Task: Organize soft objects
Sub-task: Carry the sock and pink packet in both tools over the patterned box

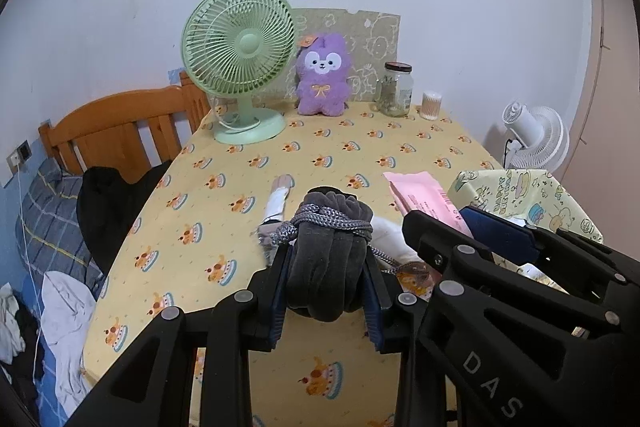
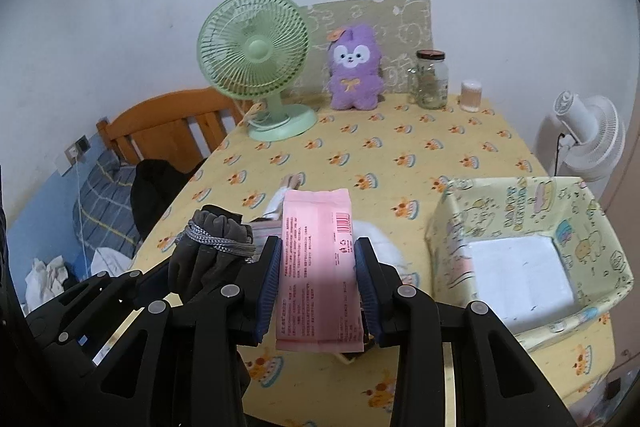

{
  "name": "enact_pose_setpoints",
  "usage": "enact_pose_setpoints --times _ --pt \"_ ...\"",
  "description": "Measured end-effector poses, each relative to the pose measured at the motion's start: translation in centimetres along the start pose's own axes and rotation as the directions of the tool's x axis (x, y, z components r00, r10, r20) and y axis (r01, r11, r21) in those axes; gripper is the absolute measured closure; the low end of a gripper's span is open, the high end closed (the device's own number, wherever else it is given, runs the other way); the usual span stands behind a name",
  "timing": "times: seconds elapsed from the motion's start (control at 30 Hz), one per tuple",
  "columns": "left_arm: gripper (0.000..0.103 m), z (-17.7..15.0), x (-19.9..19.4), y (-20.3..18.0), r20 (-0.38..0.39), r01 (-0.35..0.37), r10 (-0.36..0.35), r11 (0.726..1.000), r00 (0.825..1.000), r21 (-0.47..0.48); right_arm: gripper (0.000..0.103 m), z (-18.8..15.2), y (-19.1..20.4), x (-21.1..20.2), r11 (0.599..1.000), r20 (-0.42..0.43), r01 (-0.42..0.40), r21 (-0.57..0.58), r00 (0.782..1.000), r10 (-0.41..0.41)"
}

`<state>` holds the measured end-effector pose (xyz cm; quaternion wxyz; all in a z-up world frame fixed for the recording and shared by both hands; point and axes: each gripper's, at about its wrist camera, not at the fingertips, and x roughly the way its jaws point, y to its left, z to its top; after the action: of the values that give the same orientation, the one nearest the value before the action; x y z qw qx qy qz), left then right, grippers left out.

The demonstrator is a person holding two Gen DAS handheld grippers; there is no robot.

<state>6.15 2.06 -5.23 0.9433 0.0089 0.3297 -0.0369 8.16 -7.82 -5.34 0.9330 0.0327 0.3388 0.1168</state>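
Left gripper (image 1: 326,267) clenched on a grey drawstring pouch (image 1: 326,247) at lower centre, right gripper (image 2: 316,283) grasping a pink tissue pack (image 2: 318,267) mid-frame, both above the yellow tablecloth (image 2: 400,155), patterned box (image 2: 520,211) at right, purple plush toy (image 2: 354,67) beside the green fan (image 2: 254,47) at top.

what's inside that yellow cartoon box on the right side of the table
In the right wrist view, the yellow cartoon box holds only a flat white sheet or liner across its bottom. Nothing else shows inside; its near wall hides the front strip of the floor.
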Motion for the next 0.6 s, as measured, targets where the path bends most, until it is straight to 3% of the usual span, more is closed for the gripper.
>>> enact_pose_setpoints --times 0.6 --pt "0.071 2.3 0.1 -5.9 0.052 0.031 -0.034 0.998 0.998 0.054 0.063 1.5 -5.9 -2.8 0.997 0.068 0.050 0.054 0.996 -0.054"
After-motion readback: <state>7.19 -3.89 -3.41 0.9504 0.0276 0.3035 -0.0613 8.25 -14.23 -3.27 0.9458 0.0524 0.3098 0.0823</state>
